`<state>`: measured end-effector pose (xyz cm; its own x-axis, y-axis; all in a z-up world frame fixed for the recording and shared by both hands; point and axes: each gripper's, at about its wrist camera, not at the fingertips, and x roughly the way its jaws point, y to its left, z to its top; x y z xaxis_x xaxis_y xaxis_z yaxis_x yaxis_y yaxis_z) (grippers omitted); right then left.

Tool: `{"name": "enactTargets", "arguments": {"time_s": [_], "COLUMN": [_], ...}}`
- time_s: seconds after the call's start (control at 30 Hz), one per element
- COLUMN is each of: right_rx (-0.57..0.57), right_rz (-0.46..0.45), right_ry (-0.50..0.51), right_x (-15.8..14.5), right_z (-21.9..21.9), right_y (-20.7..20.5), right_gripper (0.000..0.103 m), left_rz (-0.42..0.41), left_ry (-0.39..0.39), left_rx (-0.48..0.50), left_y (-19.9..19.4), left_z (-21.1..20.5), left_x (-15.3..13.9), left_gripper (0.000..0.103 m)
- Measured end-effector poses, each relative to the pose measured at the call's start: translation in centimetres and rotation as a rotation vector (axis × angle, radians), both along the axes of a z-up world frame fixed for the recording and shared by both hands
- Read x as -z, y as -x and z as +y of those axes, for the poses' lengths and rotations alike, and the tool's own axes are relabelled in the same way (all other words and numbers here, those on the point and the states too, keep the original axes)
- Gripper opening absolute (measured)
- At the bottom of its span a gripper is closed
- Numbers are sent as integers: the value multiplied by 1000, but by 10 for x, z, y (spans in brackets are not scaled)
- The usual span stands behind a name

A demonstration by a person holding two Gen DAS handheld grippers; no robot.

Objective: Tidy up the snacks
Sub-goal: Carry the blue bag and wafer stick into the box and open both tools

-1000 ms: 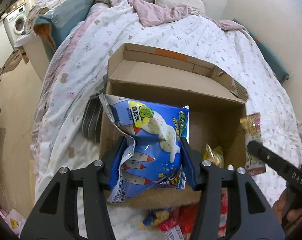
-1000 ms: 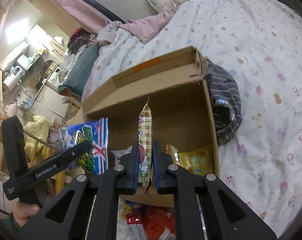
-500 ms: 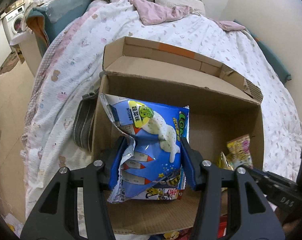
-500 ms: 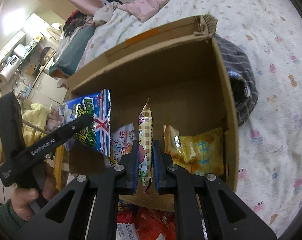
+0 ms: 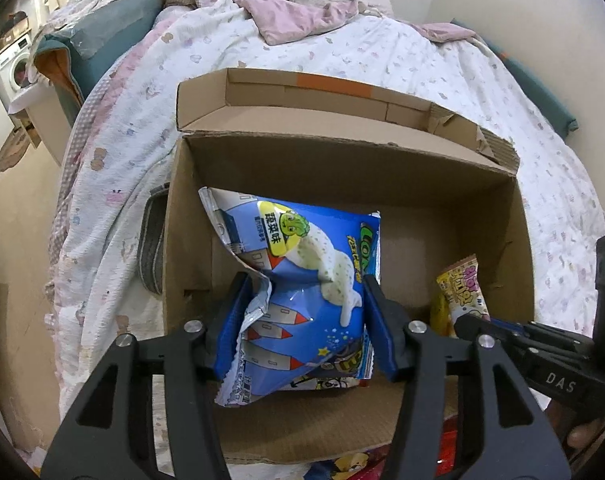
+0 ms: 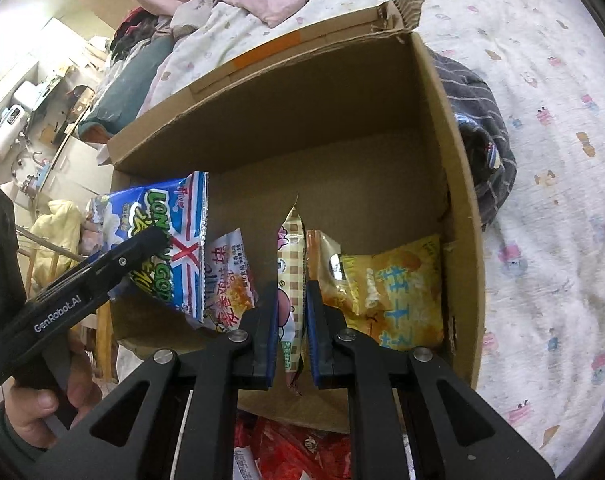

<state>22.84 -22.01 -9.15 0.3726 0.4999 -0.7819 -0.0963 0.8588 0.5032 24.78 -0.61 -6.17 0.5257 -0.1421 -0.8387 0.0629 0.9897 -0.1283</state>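
An open cardboard box (image 5: 342, 160) stands on the bed. My left gripper (image 5: 306, 328) is shut on a blue snack bag (image 5: 302, 292) and holds it inside the box at its left side; the bag also shows in the right wrist view (image 6: 170, 240). My right gripper (image 6: 290, 332) is shut on a thin beige checked snack packet (image 6: 291, 264), held upright inside the box; the packet shows in the left wrist view (image 5: 462, 292). A yellow chip bag (image 6: 386, 288) and a white-orange packet (image 6: 230, 280) lie in the box.
Red and other snack packets (image 6: 286, 452) lie on the bed in front of the box. A dark striped garment (image 6: 478, 132) lies against the box's right side. Pillows and a pink blanket (image 5: 302, 20) are at the head of the bed.
Both grippers have moved forward and down into the box with their snacks. The box now fills more of both views.
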Motion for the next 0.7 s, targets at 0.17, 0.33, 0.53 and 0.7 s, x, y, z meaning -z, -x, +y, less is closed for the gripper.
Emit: {"name": "enactTargets", "arguments": {"time_s": [0.17,0.33,0.53,0.7], "right_rx": [6,3,0,17], "right_rz": [-2,-7,-13,-25], "right_ry": [1,-3,-10,-27], "right_x": [-2,-4,-4,-7], "right_z": [1,1,0,-4], "right_y": [-1,-2,0,0], "right_gripper": [13,13,13,13], "left_rz": [-2,-12,-25,-49], "left_ry": [-23,-46,-70,-79], "left_rx": [28,48,22,35], "left_y": [3,5,6,9], "left_z": [-7,-12,-10,-11], "left_x": [-1,-2,-6,-13], "left_gripper": [52,52,74,77]}}
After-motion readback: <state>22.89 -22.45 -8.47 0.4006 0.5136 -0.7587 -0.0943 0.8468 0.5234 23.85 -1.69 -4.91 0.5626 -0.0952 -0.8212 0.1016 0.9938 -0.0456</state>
